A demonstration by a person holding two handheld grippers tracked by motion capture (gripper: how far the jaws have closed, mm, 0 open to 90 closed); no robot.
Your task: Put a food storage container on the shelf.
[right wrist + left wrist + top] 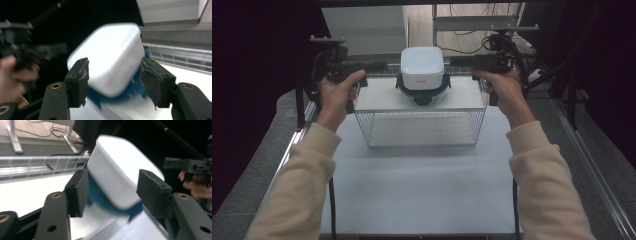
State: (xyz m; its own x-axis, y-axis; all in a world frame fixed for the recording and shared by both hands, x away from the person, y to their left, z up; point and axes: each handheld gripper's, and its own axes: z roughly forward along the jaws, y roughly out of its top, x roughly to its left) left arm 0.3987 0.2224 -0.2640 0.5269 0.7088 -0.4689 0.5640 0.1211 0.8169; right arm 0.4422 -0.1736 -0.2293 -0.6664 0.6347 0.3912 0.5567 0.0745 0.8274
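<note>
The white container (pixel 422 67) sits upside down on the wire rack (pixel 422 131), midway between left tongs (pixel 379 65) and right tongs (pixel 458 61), both released, equally near

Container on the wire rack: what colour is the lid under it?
Dark blue; the container body is white. Best seen in the left gripper view, lid.

A box (pixel 422 67) sits upside down on its lid (pixel 422 92), on top of a wire basket (pixel 419 127). The basket stands on a mat (pixel 422 190) on the table (pixel 277 135), toward the far side. The left gripper (pixel 377 66) is just to the left of the box, the right gripper (pixel 460 62) just to its right. The box is between them. A shelf (pixel 484 22) stands behind the basket.
</note>
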